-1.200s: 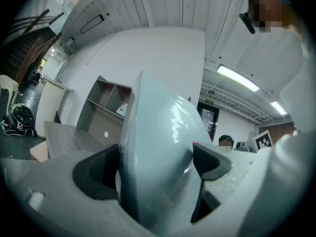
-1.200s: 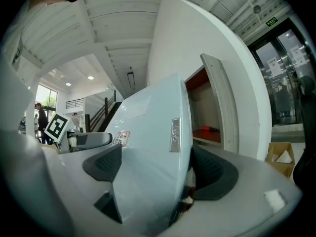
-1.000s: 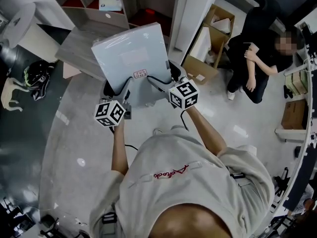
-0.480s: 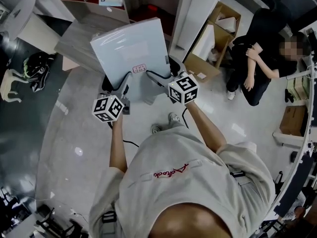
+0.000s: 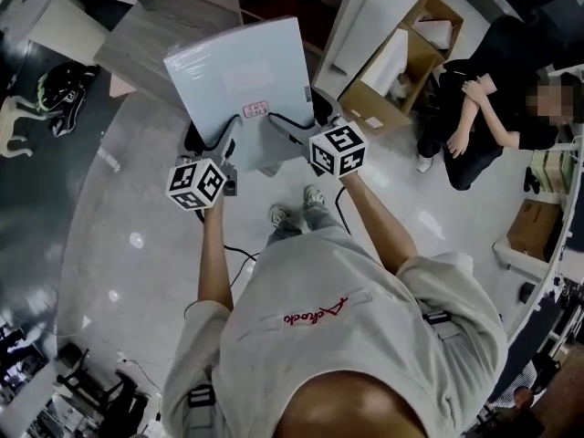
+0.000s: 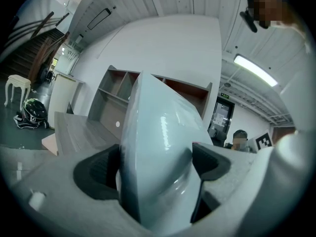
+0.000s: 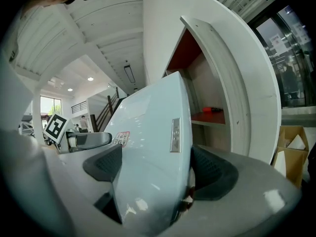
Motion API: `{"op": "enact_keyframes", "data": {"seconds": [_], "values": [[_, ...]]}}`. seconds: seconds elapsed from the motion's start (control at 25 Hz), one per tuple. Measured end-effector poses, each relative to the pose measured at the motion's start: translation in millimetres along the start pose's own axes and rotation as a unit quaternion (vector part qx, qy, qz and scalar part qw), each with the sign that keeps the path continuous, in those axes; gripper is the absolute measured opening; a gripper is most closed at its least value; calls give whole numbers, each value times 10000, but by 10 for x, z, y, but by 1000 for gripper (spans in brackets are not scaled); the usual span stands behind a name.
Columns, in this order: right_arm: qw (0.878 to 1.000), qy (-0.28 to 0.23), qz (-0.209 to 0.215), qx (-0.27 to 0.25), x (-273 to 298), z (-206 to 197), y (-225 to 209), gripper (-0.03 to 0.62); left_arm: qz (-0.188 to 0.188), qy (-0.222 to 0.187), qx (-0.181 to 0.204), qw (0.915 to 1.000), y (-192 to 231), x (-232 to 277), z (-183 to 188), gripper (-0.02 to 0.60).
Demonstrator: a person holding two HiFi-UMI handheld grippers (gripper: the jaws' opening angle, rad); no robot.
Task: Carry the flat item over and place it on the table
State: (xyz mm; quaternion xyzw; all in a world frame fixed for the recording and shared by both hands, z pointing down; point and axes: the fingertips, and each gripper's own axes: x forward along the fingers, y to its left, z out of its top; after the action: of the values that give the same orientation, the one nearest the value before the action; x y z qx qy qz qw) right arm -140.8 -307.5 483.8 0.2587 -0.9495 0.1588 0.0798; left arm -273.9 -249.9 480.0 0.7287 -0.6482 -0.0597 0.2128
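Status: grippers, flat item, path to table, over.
Both shut on the flat item: left gripper, right gripper. Item aloft, not yet on grey table ahead. No obstacle seen between.

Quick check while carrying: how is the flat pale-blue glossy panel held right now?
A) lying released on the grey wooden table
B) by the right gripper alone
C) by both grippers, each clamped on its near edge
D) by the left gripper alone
C: the left gripper and the right gripper each have their dark pads pressed on either face of the flat pale-blue glossy panel.
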Motion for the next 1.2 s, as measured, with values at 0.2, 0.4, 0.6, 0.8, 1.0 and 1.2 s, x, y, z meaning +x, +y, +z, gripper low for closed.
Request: {"op": "enact_keyframes", "data": {"seconds": [0.2, 0.4, 0.6, 0.8, 1.0, 1.2], "values": [[9995, 297, 41, 133, 57, -290, -89, 454, 157, 224, -220, 9994, 100, 45, -310, 468], [9978, 587, 24, 307, 98, -586, -164, 455, 255, 475, -384, 9978, 190, 84, -599, 468], [9950, 875, 21, 474, 168, -892, -253, 456, 361, 725, -565, 9951, 306, 142, -898, 468], [9917, 1120, 13, 626, 221, -1158, -335, 456, 447, 939, -714, 9920, 400, 196, -1164, 468], [9883, 1302, -15, 788, 325, -1348, -460, 454, 485, 1151, -808, 9889, 513, 329, -1343, 468], [9836, 1526, -73, 962, 483, -1544, -625, 454, 529, 1400, -950, 9842, 662, 520, -1532, 468]]}}
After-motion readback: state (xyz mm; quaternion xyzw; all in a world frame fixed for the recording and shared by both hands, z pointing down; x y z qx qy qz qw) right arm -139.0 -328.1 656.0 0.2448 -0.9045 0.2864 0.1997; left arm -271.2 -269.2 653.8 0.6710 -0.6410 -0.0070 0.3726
